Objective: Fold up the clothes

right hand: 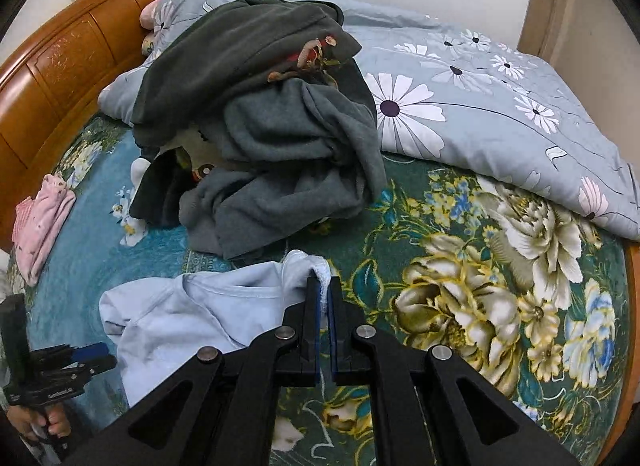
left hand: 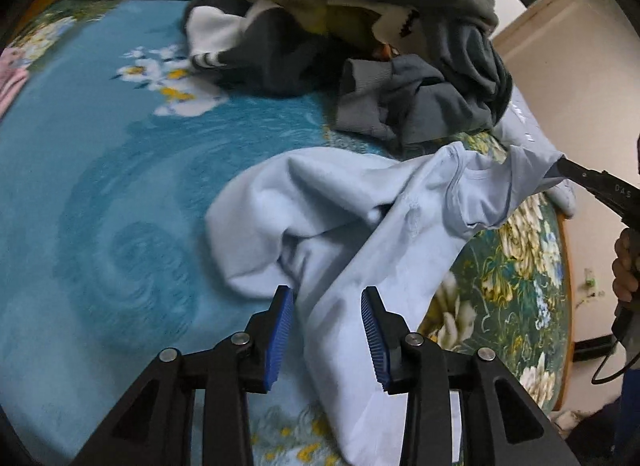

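Pale blue shirt [left hand: 320,201], teal floral bedspread [left hand: 100,185]

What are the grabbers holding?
The right gripper pinches the light blue shirt by an edge near its collar. The left gripper is open, holding nothing.

Home bedroom: wooden headboard [right hand: 60,65] upper left, floral bedspread [right hand: 460,286] across centre, daisy-print duvet [right hand: 480,105] upper right.

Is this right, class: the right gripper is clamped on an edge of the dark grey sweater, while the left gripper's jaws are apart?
Not quite. The right gripper is clamped on the light blue shirt, as the right wrist view shows; the grey sweater lies untouched. The left gripper is open.
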`<state>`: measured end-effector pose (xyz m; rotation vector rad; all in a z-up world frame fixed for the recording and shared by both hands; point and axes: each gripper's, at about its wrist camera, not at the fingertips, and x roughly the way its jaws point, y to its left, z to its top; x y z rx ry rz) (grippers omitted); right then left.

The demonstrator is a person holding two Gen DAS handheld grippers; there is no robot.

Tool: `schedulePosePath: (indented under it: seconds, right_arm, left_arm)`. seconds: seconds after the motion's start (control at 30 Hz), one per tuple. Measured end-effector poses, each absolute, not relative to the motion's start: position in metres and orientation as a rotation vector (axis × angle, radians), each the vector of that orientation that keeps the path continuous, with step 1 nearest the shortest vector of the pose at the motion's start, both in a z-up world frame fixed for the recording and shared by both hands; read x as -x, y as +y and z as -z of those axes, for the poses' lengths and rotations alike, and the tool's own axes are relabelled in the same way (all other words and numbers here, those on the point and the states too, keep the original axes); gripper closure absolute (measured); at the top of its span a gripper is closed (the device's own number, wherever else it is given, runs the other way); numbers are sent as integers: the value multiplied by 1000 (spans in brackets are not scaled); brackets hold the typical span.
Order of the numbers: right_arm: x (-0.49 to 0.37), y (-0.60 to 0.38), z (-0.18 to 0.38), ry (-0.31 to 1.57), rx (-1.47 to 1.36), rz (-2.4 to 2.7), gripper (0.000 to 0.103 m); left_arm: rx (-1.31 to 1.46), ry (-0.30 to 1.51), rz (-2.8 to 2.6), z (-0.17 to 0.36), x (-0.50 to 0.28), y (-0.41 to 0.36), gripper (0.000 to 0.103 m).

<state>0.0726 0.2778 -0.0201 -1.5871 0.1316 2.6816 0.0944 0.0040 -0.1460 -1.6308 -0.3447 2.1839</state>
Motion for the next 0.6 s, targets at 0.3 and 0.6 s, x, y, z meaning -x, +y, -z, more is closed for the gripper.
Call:
schedulePosePath:
  seconds: [0.3,0.6]
  right_arm:
    - [-67,274,22,125,1619,-2653,100]
    - [-76,261,-3,116,1512,-2679,100]
  left_arm:
    - [1565,-85,-2144,132,-93,53,72]
    - [1444,-46,-2282,97,-120,42,100]
